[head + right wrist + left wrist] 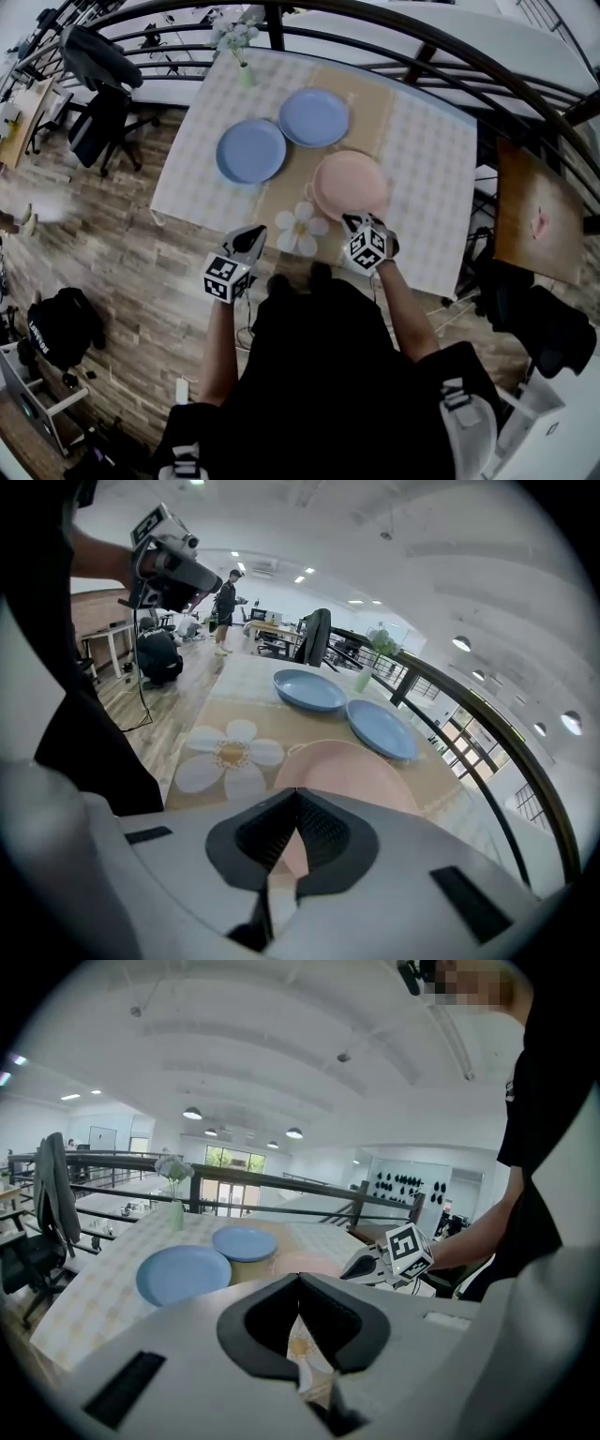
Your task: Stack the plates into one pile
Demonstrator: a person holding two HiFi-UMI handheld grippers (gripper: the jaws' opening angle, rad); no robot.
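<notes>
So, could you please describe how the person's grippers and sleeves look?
Both the left gripper and right gripper have pale grey bodies, black fingers and a cube of black-and-white square markers. The person wears a black short-sleeved top.

Black short-sleeved shirt [323,375], grey left gripper [254,235], grey right gripper [357,223], black-and-white marker cubes [225,277]

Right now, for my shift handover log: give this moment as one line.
phase: pre-grasp | unstacked: near blue plate, far blue plate, pink plate | left gripper: shut, empty | right gripper: shut, empty, by pink plate
</notes>
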